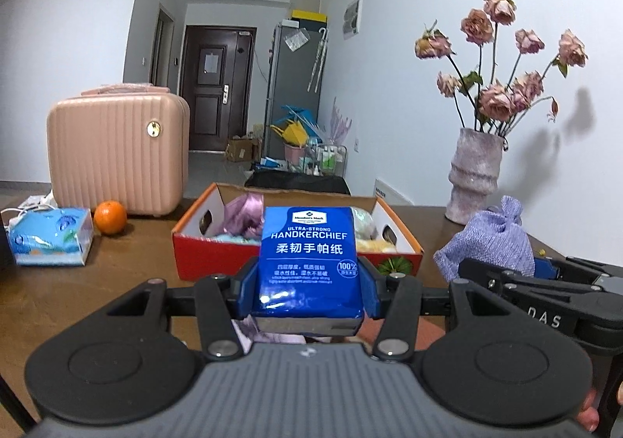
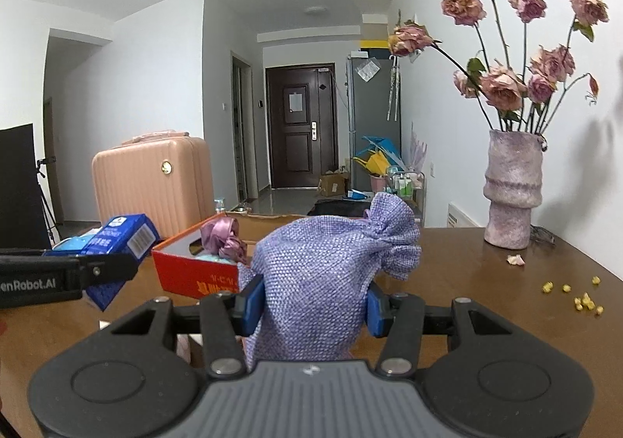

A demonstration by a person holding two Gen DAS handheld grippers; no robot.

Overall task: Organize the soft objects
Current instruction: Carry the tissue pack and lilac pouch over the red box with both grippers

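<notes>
A blue pack of tissues (image 1: 309, 262) was clamped between the blue pads of the left gripper (image 1: 309, 292), held above the brown table (image 1: 97, 282) in front of a red cardboard box (image 1: 218, 259). The right gripper (image 2: 311, 305) was closed on a purple cloth pouch (image 2: 323, 274), just beside the pack. A purple ribbon (image 2: 224, 237) lay in the box. Beyond stood a pink suitcase (image 1: 117, 153), an orange (image 1: 110, 217), and a vase (image 2: 512, 190) of dried roses.

Box (image 1: 218, 262) mid-table, suitcase (image 1: 117, 153) behind-left, vase (image 1: 473, 173) right.
</notes>
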